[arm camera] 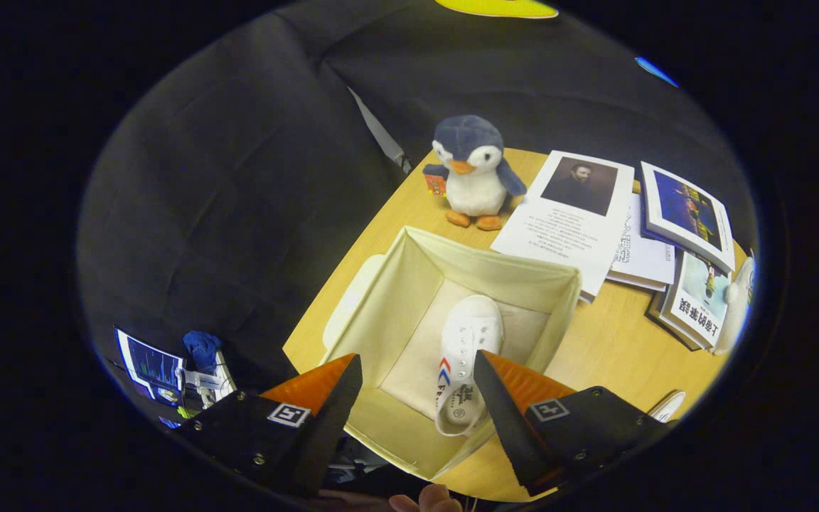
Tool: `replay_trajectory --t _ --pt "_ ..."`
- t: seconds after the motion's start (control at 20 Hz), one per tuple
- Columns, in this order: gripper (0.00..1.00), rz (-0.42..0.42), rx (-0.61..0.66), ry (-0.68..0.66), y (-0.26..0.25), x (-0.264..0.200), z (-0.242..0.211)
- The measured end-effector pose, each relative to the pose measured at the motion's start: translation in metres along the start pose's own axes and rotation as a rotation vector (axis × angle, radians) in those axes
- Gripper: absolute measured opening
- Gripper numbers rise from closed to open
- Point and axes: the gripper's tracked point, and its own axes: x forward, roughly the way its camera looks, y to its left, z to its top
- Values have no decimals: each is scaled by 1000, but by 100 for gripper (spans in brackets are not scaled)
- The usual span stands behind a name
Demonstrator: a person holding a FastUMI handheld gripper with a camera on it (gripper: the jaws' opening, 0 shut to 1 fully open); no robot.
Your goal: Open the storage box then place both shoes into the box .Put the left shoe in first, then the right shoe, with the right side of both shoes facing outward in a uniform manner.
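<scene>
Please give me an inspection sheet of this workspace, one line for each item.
Surface: wooden table.
Job's things: open storage box with one white shoe lying inside; its lid lies beside it.
Clutter: toy penguin, printed sheet and books beyond the box.
Grippers: hand-held gripper open above the box, holding nothing.
Cables: nothing seen.
Surroundings: black cloth wall; small screen below the table.

the gripper (416,398) has two wedge-shaped fingers (324,405) that taper to narrow tips. each sits on a black block body with small screws, and each block carries a square white tag printed with a black marker pattern. a person's fingertips (427,500) show just below it.
</scene>
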Motion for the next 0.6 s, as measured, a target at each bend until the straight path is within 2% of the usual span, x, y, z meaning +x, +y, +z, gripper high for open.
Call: replay_trajectory --t 0.05,0.4,0.6 --pt "96 9 23 -11 -3 -8 1" --pt "96 13 128 -110 -40 -62 -9" --pt "96 -20 177 -158 -70 -91 -23"
